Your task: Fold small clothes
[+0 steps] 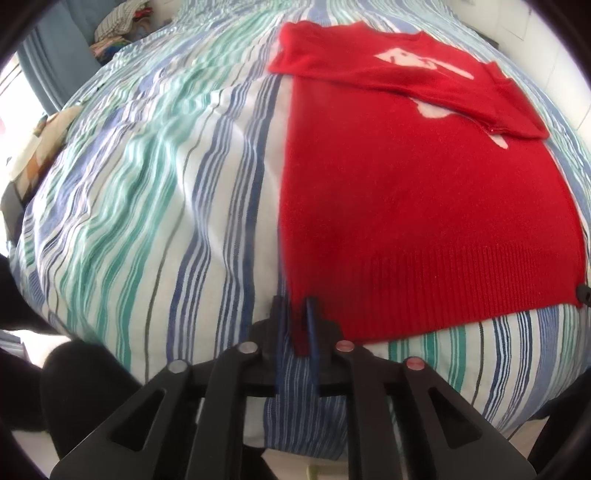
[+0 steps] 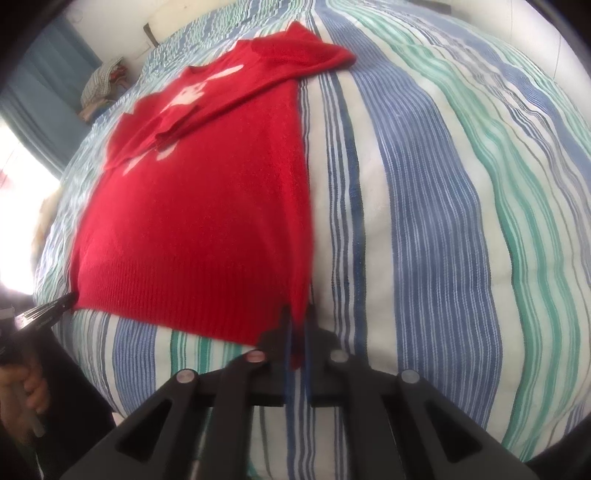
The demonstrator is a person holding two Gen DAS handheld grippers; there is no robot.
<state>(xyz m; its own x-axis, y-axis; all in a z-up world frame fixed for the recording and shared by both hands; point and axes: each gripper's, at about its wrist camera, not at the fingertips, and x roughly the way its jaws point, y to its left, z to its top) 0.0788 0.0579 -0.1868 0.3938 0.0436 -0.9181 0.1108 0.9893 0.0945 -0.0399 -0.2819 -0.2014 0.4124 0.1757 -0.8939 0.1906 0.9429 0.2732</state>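
A red knit sweater (image 1: pixel 417 206) with a white pattern lies flat on the striped bed, its sleeves folded across the chest; it also shows in the right wrist view (image 2: pixel 199 221). My left gripper (image 1: pixel 295 310) is shut on the sweater's near left hem corner. My right gripper (image 2: pixel 298 317) is shut on the near right hem corner. The left gripper's tip shows at the left edge of the right wrist view (image 2: pixel 55 306), at the hem. The right gripper's tip shows at the right edge of the left wrist view (image 1: pixel 583 293).
The bed cover (image 1: pixel 155 206) has blue, green and white stripes and extends left of the sweater and right of it (image 2: pixel 443 221). A pile of clothes (image 1: pixel 114 26) lies at the far corner near blue curtains (image 2: pixel 40 85). The bed's near edge is just below both grippers.
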